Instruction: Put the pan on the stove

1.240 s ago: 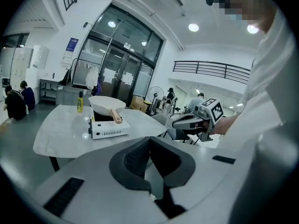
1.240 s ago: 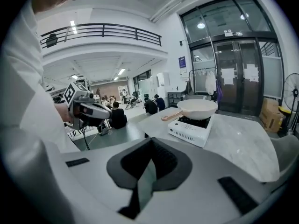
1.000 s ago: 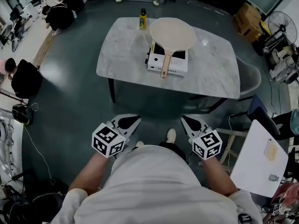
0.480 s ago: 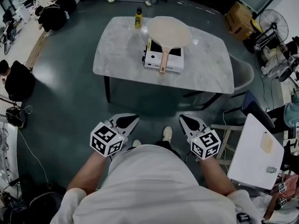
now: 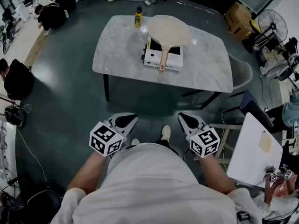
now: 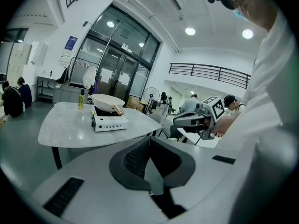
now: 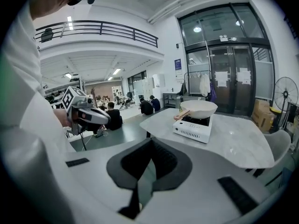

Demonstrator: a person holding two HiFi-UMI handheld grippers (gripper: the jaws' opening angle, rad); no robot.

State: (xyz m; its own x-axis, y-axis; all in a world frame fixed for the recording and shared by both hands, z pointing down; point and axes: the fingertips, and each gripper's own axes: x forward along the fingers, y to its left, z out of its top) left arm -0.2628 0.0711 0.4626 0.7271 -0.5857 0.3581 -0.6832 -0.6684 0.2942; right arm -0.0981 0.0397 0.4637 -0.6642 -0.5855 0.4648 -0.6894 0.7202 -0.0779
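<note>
You stand on the grey floor (image 5: 70, 97), well back from the big marble table (image 5: 205, 64). A white stove (image 5: 152, 59) sits on the table. The pan (image 5: 169, 31) rests on top of the stove, with its wooden handle pointing toward you. From above, the pan shows only its pale inside. A yellow bottle (image 5: 138, 17) stands upright near the stove, at the far edge of the table. Its label is too small to read.

Your left gripper (image 5: 125, 121) and your right gripper (image 5: 187, 121) are close to your body, far from the pan. The jaws of both are pressed together, with nothing between them. Each gripper's cube has black and white squares but no words.

Only the head view shows your white shoes (image 5: 165, 132) and the cardboard box (image 5: 235, 14), and you cannot tell what is in the box. Only the left gripper view shows a blue sign (image 6: 71, 42) on the wall, too small to read. Only the right gripper view shows the people (image 7: 149, 105) sitting on the floor from the side.
</note>
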